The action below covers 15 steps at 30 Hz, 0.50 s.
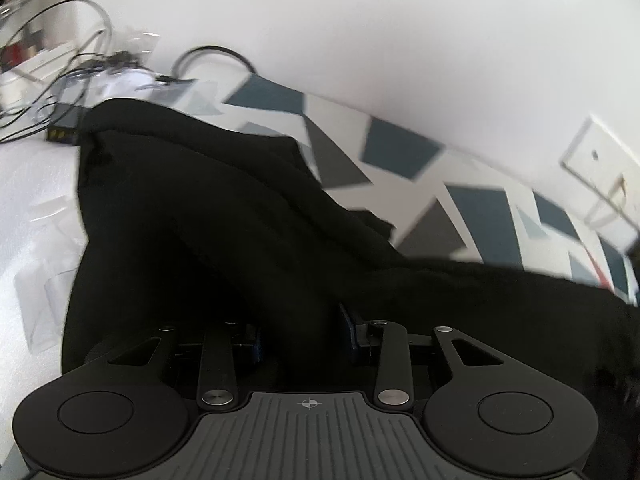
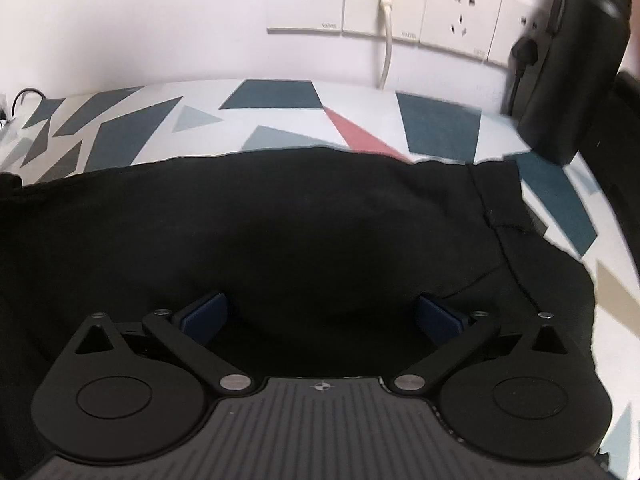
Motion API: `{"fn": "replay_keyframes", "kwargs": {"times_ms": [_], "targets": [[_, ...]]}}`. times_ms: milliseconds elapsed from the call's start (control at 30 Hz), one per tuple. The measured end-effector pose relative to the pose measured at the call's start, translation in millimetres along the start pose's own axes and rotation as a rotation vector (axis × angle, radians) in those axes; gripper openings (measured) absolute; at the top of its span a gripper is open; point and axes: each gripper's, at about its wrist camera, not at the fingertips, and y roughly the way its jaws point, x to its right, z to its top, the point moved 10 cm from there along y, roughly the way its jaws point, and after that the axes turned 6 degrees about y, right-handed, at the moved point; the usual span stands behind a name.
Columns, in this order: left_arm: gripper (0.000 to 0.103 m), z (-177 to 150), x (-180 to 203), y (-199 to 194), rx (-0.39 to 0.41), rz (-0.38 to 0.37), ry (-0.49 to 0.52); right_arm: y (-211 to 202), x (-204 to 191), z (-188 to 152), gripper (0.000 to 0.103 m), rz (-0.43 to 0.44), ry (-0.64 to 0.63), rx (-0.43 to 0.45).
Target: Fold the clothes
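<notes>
Now the left gripper (image 1: 298, 336) pinches a fold of the black garment (image 1: 224, 216), while the right gripper (image 2: 320, 314) stands wide open over the cloth, gripping nothing.

Left view: the garment fills the centre and lower right of the frame, bunched up from the jaws, over a patterned cover (image 1: 400, 148); cables (image 1: 72, 60) lie at upper left. Right view: the garment (image 2: 300, 220) spreads flat across the middle; wall sockets (image 2: 384, 0) sit at the top, a dark bottle (image 2: 576, 60) at upper right.
</notes>
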Motion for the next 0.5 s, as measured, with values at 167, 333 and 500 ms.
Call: {"fn": "replay_keyframes", "kwargs": {"times_ms": [167,333,500], "targets": [[0.03,-10,35,1,-0.029,-0.026,0.065,10,23,7,0.102,-0.022,0.015,0.005],[0.03,-20,87,7,-0.038,-0.091,0.104,8,71,8,0.102,-0.102,0.106,0.032],[0.031,-24,138,19,-0.05,-0.155,0.129,1,122,4,0.102,-0.14,0.155,0.044]]}}
